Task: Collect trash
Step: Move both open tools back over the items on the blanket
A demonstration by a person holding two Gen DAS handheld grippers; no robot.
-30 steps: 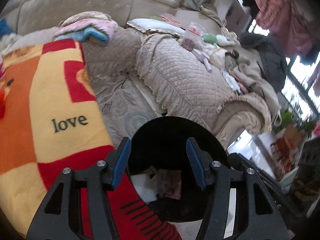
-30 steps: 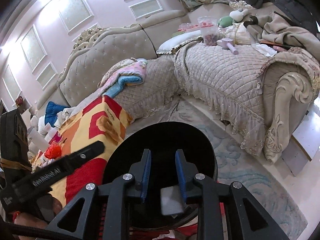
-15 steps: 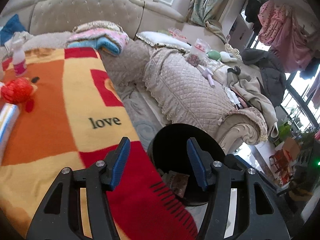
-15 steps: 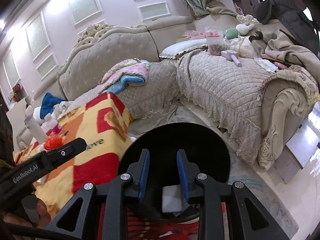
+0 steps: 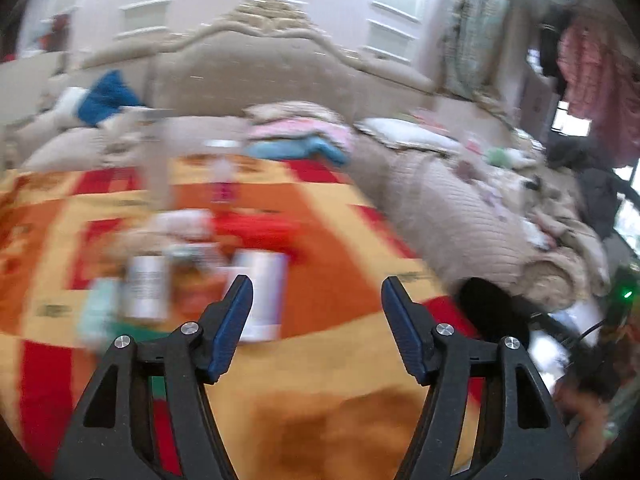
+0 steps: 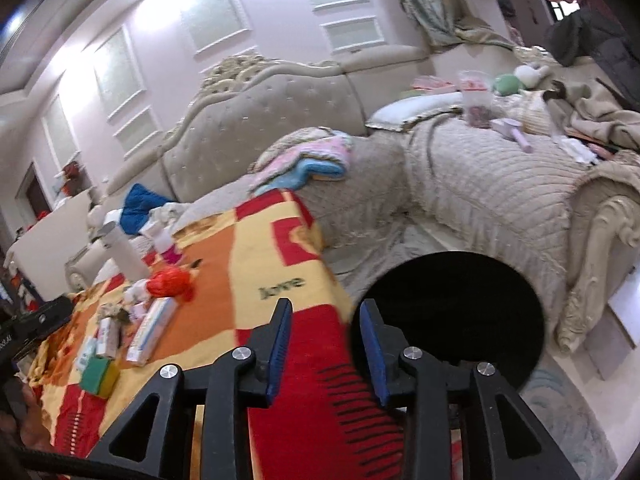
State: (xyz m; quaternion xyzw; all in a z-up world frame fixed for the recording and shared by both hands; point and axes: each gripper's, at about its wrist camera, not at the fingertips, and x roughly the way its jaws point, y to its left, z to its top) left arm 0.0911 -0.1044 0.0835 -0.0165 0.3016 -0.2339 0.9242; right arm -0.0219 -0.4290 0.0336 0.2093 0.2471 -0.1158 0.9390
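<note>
My left gripper (image 5: pixel 317 284) hangs over the red, orange and yellow blanket (image 5: pixel 340 360), its jaws opening and nothing between them. Ahead of it, blurred, lie white boxes (image 5: pixel 262 292), a red bag (image 5: pixel 256 228) and a small bottle (image 5: pixel 222 176). The black bin (image 5: pixel 492 312) stands at the right. My right gripper (image 6: pixel 325 308) is over the blanket's edge beside the black bin (image 6: pixel 452 320), jaws opening and empty. In the right wrist view the red bag (image 6: pixel 170 282), a long white box (image 6: pixel 152 336), smaller boxes (image 6: pixel 106 336) and a green and yellow sponge (image 6: pixel 98 374) lie on the blanket.
A beige quilted corner sofa (image 6: pixel 480 184) wraps around behind, piled with folded blankets (image 6: pixel 308 160), a pillow, a jar and clothes. A white tumbler (image 6: pixel 122 254) stands at the blanket's far end. Patterned rug (image 6: pixel 560 420) lies under the bin. A hand (image 5: pixel 588 412) shows at the right.
My left gripper swung left and up, from over the bin to over the items on the blanket, and its jaws widened. My right gripper drew left off the bin; its jaws widened too.
</note>
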